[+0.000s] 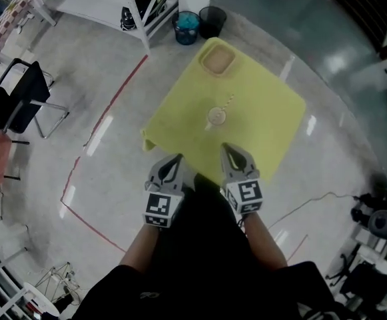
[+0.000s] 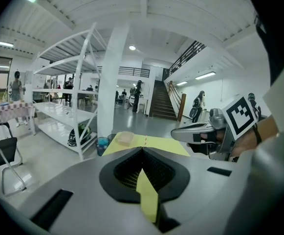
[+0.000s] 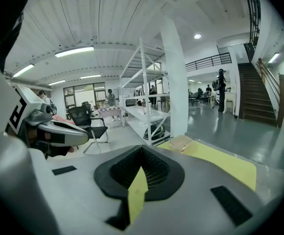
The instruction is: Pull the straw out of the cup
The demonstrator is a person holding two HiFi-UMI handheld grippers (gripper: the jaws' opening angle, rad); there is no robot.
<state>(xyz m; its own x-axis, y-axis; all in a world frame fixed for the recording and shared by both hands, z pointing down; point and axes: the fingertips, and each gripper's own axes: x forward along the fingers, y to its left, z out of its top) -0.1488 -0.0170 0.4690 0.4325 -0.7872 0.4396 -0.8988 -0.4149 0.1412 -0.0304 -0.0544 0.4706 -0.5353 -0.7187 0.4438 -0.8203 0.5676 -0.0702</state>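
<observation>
A clear cup [image 1: 216,117] stands mid-way on the yellow table [image 1: 266,122], and a striped straw [image 1: 226,104] leans out of it toward the far right. Both grippers hover over the table's near edge, short of the cup. My left gripper [image 1: 178,158] is to the cup's near left with its jaws together and nothing between them. My right gripper [image 1: 226,148] is just near of the cup, also shut and empty. In the left gripper view the straw tip [image 2: 145,140] peeks above the closed jaws, and the right gripper [image 2: 178,134] shows beside it.
A square tan container [image 1: 217,60] sits at the table's far corner. Beyond the table stand a blue bin [image 1: 187,27], a black bin [image 1: 212,20] and white shelving [image 1: 136,9]. A black chair [image 1: 20,99] stands at the left, by a red floor line [image 1: 116,92].
</observation>
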